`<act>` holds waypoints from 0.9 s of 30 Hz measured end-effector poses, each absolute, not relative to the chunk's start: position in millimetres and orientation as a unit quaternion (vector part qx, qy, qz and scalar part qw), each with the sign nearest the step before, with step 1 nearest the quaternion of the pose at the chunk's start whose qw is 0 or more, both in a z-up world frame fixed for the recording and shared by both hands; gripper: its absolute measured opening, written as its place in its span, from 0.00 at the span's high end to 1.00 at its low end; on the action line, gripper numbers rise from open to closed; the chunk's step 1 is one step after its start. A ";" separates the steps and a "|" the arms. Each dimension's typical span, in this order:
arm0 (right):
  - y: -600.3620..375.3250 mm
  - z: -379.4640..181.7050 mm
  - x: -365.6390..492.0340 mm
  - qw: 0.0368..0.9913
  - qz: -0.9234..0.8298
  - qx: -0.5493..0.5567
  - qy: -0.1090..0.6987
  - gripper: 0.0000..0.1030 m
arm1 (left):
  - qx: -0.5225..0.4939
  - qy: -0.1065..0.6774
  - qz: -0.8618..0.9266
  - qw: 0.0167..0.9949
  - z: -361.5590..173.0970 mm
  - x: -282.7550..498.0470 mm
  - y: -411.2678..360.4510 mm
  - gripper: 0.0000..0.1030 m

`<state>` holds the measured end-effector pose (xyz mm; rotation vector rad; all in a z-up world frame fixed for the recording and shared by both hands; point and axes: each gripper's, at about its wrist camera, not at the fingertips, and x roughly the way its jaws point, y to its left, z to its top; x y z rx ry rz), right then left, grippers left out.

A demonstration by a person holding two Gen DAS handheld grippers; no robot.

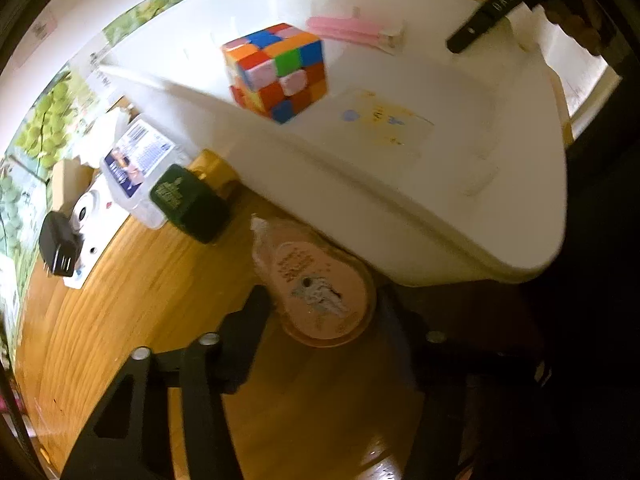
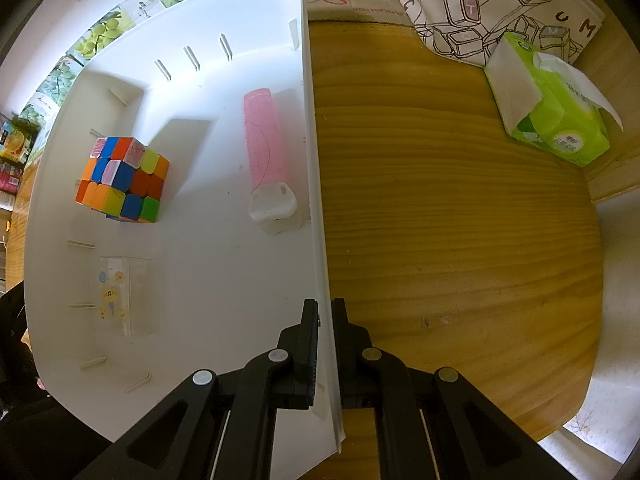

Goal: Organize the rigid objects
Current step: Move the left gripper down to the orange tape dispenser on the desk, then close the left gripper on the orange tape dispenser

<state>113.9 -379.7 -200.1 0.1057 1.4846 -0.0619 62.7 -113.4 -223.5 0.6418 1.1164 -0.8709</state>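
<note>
A white plastic bin (image 2: 224,264) stands on the wooden table. Inside it are a multicoloured puzzle cube (image 2: 122,179), a pink rectangular item with a white cap (image 2: 268,160) and a clear card with small stickers (image 2: 122,294). My right gripper (image 2: 325,320) is shut on the bin's right wall (image 2: 316,184). In the left wrist view the bin (image 1: 360,184) shows with the cube (image 1: 278,72) and pink item (image 1: 352,32). My left gripper (image 1: 324,304) is shut on a round beige container with a peeled lid (image 1: 320,292), just outside the bin's near wall.
In the left wrist view, a dark green box (image 1: 188,204), a clear labelled box (image 1: 136,168), a white camera (image 1: 90,216) and a black adapter (image 1: 60,248) lie on the table. In the right wrist view, a green tissue pack (image 2: 548,104) and a printed cloth bag (image 2: 492,4) lie on the table.
</note>
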 end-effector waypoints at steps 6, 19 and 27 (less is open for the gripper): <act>-379.9 -199.8 113.7 0.736 -0.028 0.048 0.675 0.93 | 0.287 0.510 -0.395 0.708 -224.0 67.5 -113.3 0.45; -381.3 -200.1 112.5 0.736 -0.027 0.050 0.675 0.93 | 0.247 0.537 -0.393 0.704 -223.2 78.8 -102.1 0.46; -380.8 -197.0 115.2 0.737 -0.025 0.051 0.674 0.93 | 0.211 0.560 -0.369 0.711 -221.8 74.8 -84.8 0.46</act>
